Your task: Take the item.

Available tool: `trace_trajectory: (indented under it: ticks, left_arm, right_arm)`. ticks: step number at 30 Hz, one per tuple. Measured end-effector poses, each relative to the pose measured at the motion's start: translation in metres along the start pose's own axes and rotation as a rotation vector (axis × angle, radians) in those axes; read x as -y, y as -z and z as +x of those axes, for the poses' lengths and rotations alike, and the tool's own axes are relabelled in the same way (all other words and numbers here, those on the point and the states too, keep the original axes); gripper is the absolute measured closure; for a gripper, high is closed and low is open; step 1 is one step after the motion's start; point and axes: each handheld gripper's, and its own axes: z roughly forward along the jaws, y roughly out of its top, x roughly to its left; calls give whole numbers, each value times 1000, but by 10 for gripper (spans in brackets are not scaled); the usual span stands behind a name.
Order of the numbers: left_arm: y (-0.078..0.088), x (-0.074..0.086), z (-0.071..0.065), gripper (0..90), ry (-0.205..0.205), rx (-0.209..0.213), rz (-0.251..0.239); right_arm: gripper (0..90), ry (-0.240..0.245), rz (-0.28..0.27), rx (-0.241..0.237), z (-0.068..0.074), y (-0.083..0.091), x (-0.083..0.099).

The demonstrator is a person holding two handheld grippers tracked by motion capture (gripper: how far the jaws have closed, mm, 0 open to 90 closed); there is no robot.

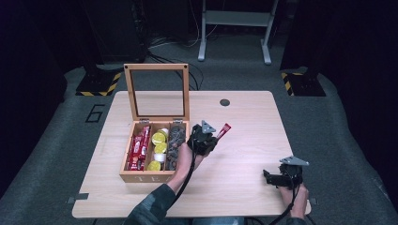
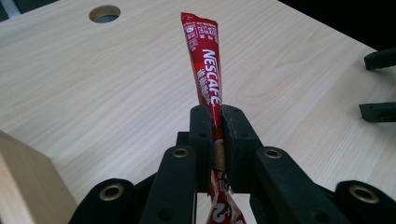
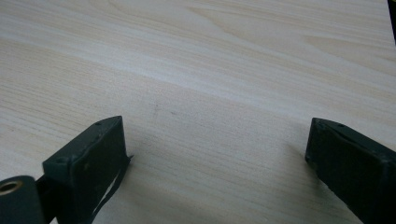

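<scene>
The left gripper has its jaws clamped on a red coffee stick held above the desk; close up it reads "NESCAFE". From above, a wooden tea box stands open beside it. The right gripper rests with jaws wide apart.

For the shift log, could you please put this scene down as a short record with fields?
held item: red Nescafe stick sachet, pointing up and away from the box
left gripper: shut on the sachet, just right of the box
right gripper: open, nothing between its jaws, low over bare table
wooden tea box: lid open and upright
box contents: red sachets, yellow-lidded capsules, dark packets
</scene>
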Motion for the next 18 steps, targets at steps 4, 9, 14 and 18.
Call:
trace_trajectory:
  ticks: [4,9,14,18]
  left_arm:
    - [-10,0,-6,827,-5,9,16]
    - [-21,2,-12,827,3,12,31]
    - [-32,4,-14,827,4,15,51]
    - [-41,6,-15,827,11,16,72]
  right_arm:
    - [47,2,0,-2,0,0,0]
    - [47,2,0,-3,0,0,0]
    - [48,3,0,-3,0,0,0]
    - [48,3,0,-3,0,0,0]
